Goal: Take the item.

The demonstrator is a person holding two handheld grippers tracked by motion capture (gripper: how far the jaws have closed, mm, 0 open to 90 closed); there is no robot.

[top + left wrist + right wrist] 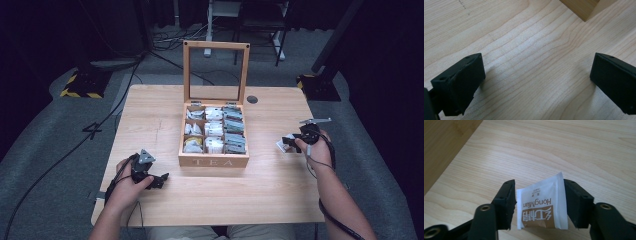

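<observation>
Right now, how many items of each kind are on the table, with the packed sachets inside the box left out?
Tea box: 1
Loose tea sachet: 1
Left hand-held gripper, right hand-held gripper: 2
Total: 4

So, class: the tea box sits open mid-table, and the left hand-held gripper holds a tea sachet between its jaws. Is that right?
Not quite. The right hand-held gripper holds the tea sachet, as the right gripper view shows. The left hand-held gripper is open over bare table. The tea box does sit open mid-table.
</observation>
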